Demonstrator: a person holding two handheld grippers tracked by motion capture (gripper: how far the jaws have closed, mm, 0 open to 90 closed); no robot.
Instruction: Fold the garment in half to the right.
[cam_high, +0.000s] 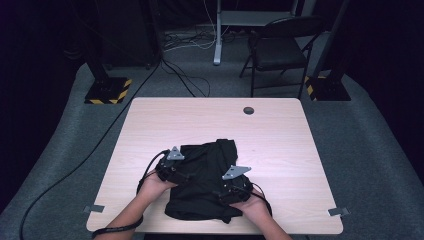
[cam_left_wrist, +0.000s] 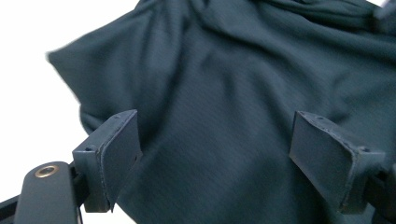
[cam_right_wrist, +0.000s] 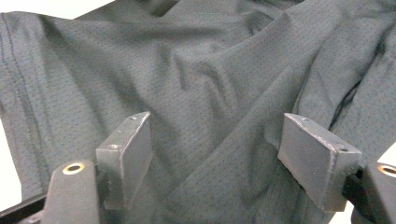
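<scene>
A crumpled black mesh garment (cam_high: 205, 175) lies on the near middle of the pale wooden table (cam_high: 165, 120). My left gripper (cam_high: 181, 172) rests at the garment's left edge, held by a hand. My right gripper (cam_high: 225, 186) sits on the garment's near right part, held by the other hand. In the left gripper view the left gripper (cam_left_wrist: 215, 135) has its jaws wide apart over the dark cloth (cam_left_wrist: 224, 70), pads not pressing on it. In the right gripper view the right gripper (cam_right_wrist: 217, 140) is also open above folds of the fabric (cam_right_wrist: 205, 70).
A small dark grommet hole (cam_high: 248, 110) sits near the table's far edge. Metal clips (cam_high: 93, 208) (cam_high: 338, 212) mark the near corners. Beyond the table stand a black chair (cam_high: 277, 47) and posts with hazard-striped bases (cam_high: 107, 90). Cables run across the floor.
</scene>
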